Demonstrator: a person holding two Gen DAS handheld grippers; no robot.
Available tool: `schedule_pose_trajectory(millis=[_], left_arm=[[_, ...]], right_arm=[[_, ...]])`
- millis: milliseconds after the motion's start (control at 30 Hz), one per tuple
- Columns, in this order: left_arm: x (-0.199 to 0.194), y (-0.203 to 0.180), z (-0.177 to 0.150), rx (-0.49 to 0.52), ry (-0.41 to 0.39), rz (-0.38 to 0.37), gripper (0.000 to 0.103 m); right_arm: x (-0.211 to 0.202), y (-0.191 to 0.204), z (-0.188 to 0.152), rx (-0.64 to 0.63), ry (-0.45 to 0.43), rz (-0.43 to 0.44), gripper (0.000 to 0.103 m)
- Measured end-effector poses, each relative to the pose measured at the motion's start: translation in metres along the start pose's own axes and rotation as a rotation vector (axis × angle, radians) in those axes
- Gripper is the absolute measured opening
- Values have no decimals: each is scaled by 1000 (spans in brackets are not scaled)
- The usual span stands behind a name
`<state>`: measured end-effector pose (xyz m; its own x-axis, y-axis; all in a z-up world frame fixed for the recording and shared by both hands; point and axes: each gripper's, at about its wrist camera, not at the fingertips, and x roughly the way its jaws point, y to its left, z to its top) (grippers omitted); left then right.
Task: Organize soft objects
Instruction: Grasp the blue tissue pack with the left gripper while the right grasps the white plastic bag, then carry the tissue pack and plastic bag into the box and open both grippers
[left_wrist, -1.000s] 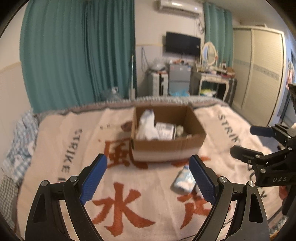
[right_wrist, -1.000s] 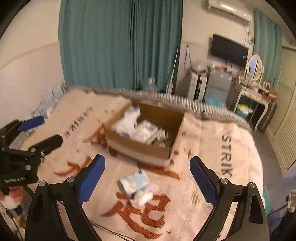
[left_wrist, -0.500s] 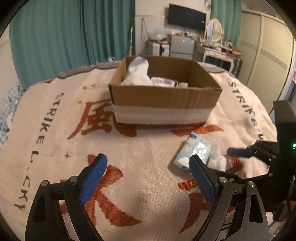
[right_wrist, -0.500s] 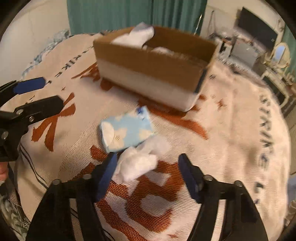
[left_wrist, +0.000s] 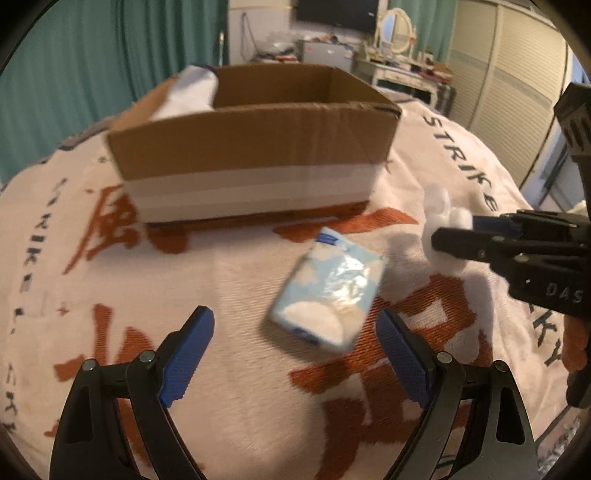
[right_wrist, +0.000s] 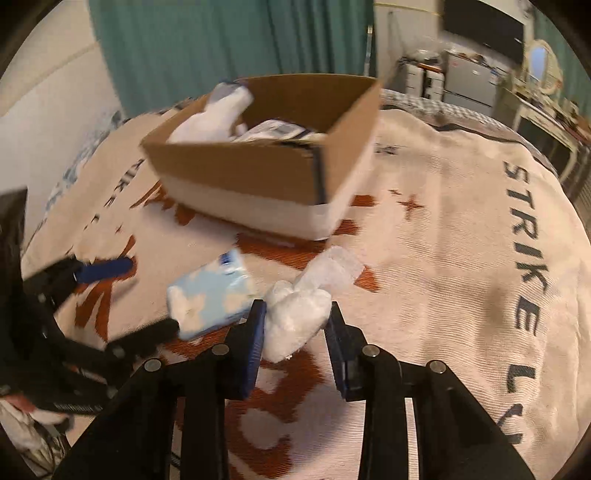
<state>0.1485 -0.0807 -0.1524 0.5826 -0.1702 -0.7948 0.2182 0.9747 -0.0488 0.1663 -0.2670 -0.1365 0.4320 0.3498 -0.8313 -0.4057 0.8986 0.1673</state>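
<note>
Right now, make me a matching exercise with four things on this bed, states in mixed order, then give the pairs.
Things:
1. brown cardboard box
2. light blue tissue pack
3. white fluffy cotton wad
4. left gripper

States:
A. between the right gripper fingers
B. open, just short of the pack
C. holding white soft items
D. lying flat on the blanket

Pairs: 1-C, 2-D, 3-A, 4-B

The left gripper (left_wrist: 295, 350) stands wide open over the blanket (left_wrist: 229, 280) — a blue tissue pack (left_wrist: 327, 291) lies just ahead of it. Beyond sits the cardboard box (left_wrist: 255, 155). At right, the right gripper (left_wrist: 448, 229) pinches a white wad (left_wrist: 437, 212).
</note>
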Motion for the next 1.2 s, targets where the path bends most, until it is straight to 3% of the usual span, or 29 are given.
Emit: schedule_pose_trajectory(millis=[167,233,300,567,867,1200], left_arm=[[15,-8,5,0,17,-51,89],[20,-12,5,26,20,-48,73],[24,-13,6,39,28,-46,66],[9,-20,2,119,45,-43,61],[-73,-8,10,97,-60,-63,61],[-162,22,19,62,-214,-42,61]], right_arm=[[0,-10,1,24,4,-8,32],[3,-10,1,22,5,-7,32],[4,-9,1,14,1,-10,32],[-7,0,5,-5,-5,-36,32],[-69,35,11,-42,-71,-86,32],[-144,102,9,-54,-177,-117,32]])
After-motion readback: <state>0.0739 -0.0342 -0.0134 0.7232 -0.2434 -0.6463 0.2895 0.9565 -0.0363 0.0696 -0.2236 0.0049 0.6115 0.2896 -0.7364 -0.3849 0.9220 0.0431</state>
